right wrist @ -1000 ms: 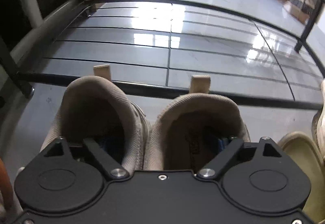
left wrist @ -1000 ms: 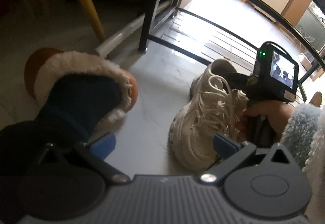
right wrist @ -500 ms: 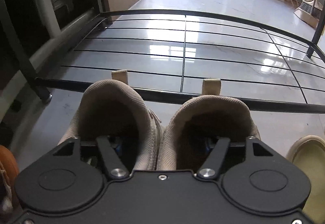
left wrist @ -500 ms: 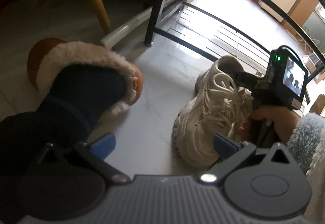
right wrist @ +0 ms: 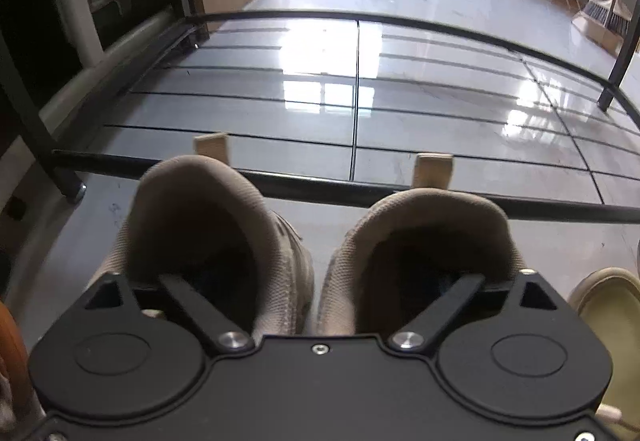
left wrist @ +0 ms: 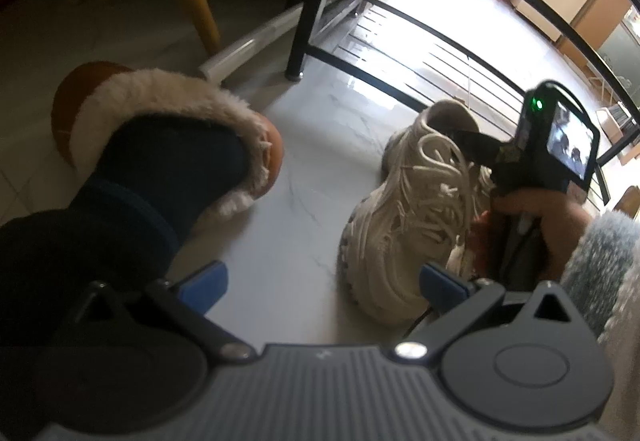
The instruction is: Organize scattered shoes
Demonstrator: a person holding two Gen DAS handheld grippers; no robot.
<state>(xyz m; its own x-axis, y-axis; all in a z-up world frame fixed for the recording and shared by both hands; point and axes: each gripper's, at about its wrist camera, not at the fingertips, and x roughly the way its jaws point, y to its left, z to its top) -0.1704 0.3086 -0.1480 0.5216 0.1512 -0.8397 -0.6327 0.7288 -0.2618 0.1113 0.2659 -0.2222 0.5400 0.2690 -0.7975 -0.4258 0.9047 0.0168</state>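
Right claw [right wrist: 316, 281] opening — fingertips hidden inside both sneakers [right wrist: 216, 241]; left claw [left wrist: 320, 281] wide, empty.

Two beige sneakers [right wrist: 224, 237] [right wrist: 436, 253] stood side by side before one black metal rack [right wrist: 360, 197]. One fur-lined brown boot [left wrist: 168, 137] and one pale slipper [right wrist: 604, 305] flanked them.

Two sneakers [right wrist: 312, 261] side by side before rack [right wrist: 356, 97].
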